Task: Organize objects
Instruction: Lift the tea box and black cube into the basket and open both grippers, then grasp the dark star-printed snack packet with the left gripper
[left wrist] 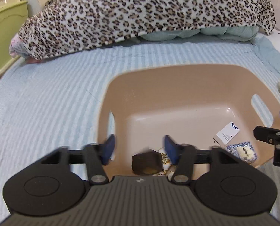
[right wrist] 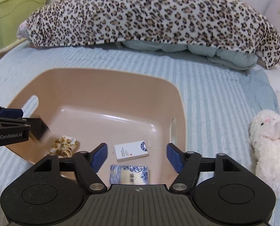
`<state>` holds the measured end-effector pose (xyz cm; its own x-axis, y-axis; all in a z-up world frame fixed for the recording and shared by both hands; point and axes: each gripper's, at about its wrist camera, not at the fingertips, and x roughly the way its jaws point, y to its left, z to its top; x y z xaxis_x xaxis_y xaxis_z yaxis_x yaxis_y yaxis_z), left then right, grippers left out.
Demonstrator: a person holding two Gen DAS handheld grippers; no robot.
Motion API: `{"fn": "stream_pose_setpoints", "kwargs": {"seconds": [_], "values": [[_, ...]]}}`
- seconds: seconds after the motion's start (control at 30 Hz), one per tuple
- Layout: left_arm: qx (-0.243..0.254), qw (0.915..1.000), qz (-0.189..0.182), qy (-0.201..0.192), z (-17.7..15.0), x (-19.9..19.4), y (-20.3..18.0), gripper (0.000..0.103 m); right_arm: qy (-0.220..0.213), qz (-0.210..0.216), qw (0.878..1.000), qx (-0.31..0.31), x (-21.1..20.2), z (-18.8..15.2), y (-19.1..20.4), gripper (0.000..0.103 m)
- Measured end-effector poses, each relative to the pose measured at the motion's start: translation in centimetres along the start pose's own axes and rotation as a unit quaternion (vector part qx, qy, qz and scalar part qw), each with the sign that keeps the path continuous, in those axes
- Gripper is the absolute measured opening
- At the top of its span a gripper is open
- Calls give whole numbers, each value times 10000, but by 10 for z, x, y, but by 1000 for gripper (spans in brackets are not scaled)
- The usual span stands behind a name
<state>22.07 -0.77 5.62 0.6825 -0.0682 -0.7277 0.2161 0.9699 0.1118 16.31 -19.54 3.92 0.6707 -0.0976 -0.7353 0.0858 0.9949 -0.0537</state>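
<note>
both grippers, left gripper (left wrist: 139, 148) and right gripper (right wrist: 137, 157), hang spread and empty over the tan bin (right wrist: 109, 79); next, reach wide for the plush rabbit (right wrist: 267, 141), squeezing its body gently.

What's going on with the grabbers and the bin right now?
Left gripper and right gripper: jaws open, empty, over the bin. Box, blue packet, dark block inside. Stuffed bunny outside, nothing blocking.
</note>
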Motion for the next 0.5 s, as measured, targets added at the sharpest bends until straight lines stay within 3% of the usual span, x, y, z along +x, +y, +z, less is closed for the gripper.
{"fn": "stream_pose_setpoints", "kwargs": {"seconds": [0.1,0.13,0.5], "values": [[5,9999,-18,-110,0,-21,3,73,-164,-8,9999,-45,-19,1,-1,92],[-16,9999,-46,-101,0,-27,5,74,-207,-10,9998,-38,-26,1,-2,103],[-159,9998,-146,0,-34,-72,15,84,-3,-13,9999,134,-72,-26,-16,103]]}}
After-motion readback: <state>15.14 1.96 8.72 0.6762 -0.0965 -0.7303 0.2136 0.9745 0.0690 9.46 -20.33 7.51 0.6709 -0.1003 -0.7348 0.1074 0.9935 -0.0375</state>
